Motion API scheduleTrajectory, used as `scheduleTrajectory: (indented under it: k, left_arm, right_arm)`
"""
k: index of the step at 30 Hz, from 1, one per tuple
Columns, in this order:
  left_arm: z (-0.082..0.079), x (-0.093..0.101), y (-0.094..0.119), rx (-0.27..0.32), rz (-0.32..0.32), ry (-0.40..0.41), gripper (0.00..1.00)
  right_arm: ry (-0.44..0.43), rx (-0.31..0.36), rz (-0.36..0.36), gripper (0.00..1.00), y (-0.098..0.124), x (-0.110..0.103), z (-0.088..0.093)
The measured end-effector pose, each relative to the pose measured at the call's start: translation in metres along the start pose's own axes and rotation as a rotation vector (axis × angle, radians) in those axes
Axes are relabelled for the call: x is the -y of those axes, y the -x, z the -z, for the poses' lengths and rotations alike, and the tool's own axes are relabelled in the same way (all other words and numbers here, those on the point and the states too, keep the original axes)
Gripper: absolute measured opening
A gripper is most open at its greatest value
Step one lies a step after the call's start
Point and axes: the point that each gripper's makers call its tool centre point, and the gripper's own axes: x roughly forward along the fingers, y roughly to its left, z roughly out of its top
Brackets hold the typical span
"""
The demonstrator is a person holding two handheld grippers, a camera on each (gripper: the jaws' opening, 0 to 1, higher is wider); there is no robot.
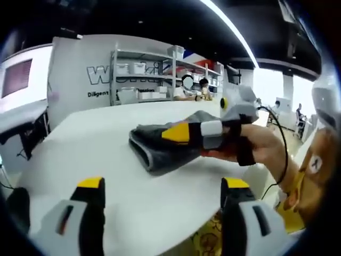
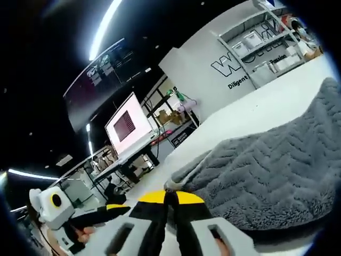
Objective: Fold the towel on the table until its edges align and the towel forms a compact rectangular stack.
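In the left gripper view, the left hand-held gripper [image 1: 162, 194] rises nearest, its two yellow-tipped jaws standing wide apart with only bare white table [image 1: 96, 133] between them; it holds nothing. Just beyond it, toward the table's near right edge, lies one towel [image 1: 160, 146], dark grey and plush, folded into a thick, rounded bundle with layered edges showing at its left end. The right hand-held gripper [image 1: 184, 133], grey and black with a yellow tip, comes in from the right and lies against the top of the towel, held by a person's hand [image 1: 261, 146]. A black cable [image 1: 281, 144] loops past the wrist.

In the right gripper view, that gripper's two jaws are pressed together with no gap and nothing seen between their yellow tips [image 2: 169, 197]. The towel [image 2: 277, 165] spreads just beside them to the right, its pile woven in a zigzag, chevron-like relief. The left hand-held gripper [image 2: 85, 216] shows low at the left.

Farther off, past the table's far edge, stands one metal shelving rack [image 1: 160, 74] holding pale boxes, against a white wall with dark lettering [image 1: 101, 74], and one lit screen [image 2: 128, 125].
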Motion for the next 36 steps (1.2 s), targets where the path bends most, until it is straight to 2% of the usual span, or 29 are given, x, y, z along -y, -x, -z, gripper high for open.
scheduleTrajectory:
  k: [3, 8, 11, 16, 21, 23, 27, 28, 36]
  left_arm:
    - [0.001, 0.000, 0.001, -0.005, -0.005, -0.001, 0.94]
    - [-0.001, 0.001, 0.008, -0.003, -0.016, -0.003, 0.94]
    - [-0.002, 0.001, 0.012, -0.004, -0.026, -0.007, 0.94]
    - [-0.004, 0.003, 0.013, -0.003, -0.033, -0.012, 0.94]
    - [-0.007, 0.010, 0.008, -0.007, -0.024, -0.021, 0.94]
    - [-0.009, 0.014, 0.005, -0.012, -0.015, -0.030, 0.94]
    - [-0.016, 0.021, -0.003, -0.011, 0.011, -0.046, 0.94]
    - [-0.018, 0.023, -0.005, -0.010, 0.018, -0.052, 0.94]
    - [-0.031, 0.032, -0.020, -0.002, 0.059, -0.071, 0.95]
  right_arm:
    - [-0.044, -0.016, -0.040, 0.09, 0.000, -0.006, 0.005]
    - [-0.047, -0.033, -0.082, 0.15, 0.004, -0.017, 0.008]
    - [-0.040, -0.028, -0.094, 0.19, 0.011, -0.019, 0.004]
    - [-0.002, 0.005, -0.088, 0.23, 0.030, -0.015, -0.013]
    - [0.118, 0.027, -0.020, 0.29, 0.060, 0.001, -0.035]
    - [0.204, -0.001, 0.021, 0.32, 0.075, 0.013, -0.039]
    - [0.403, -0.065, 0.162, 0.38, 0.113, 0.047, -0.050]
    - [0.443, -0.060, 0.188, 0.39, 0.122, 0.054, -0.056]
    - [0.515, -0.147, 0.341, 0.52, 0.214, 0.114, -0.067]
